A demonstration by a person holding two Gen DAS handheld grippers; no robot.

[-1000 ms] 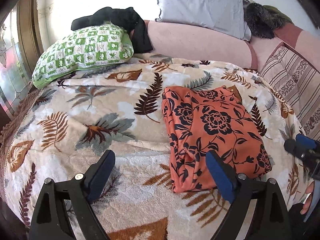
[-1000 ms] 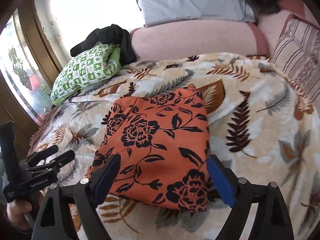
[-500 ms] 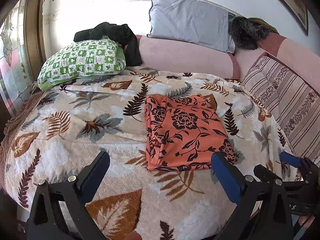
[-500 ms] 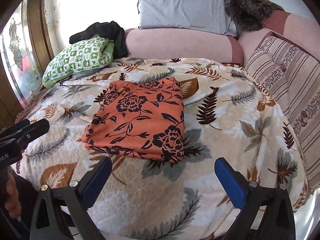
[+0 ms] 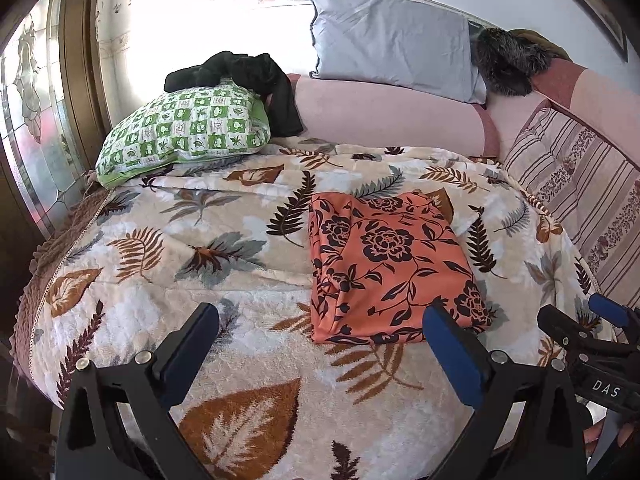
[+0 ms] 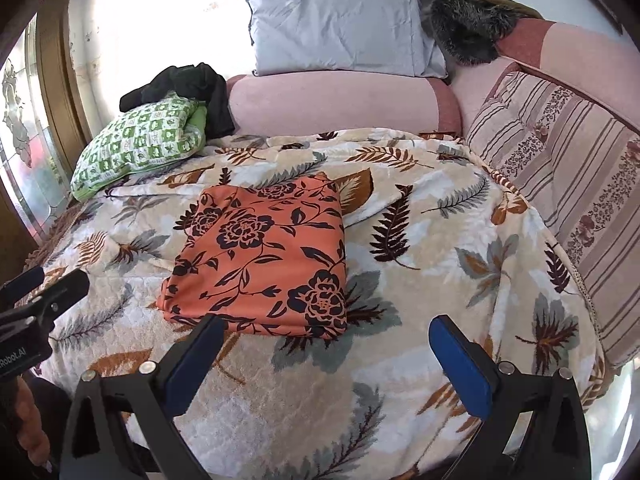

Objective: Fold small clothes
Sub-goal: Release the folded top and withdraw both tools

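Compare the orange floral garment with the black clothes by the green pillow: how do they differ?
The orange floral garment lies folded flat on the leaf blanket; the black clothes sit crumpled on the green pillow. Orange is patterned, black plain. Neither gripper touches either.

- Your left gripper (image 5: 320,350) has black angular arms, blue pads, and silver screws at the finger bases.
- Your right gripper (image 6: 328,354) matches; its side reads "DAS".
- The left's body shows white "Robot.AI" lettering.
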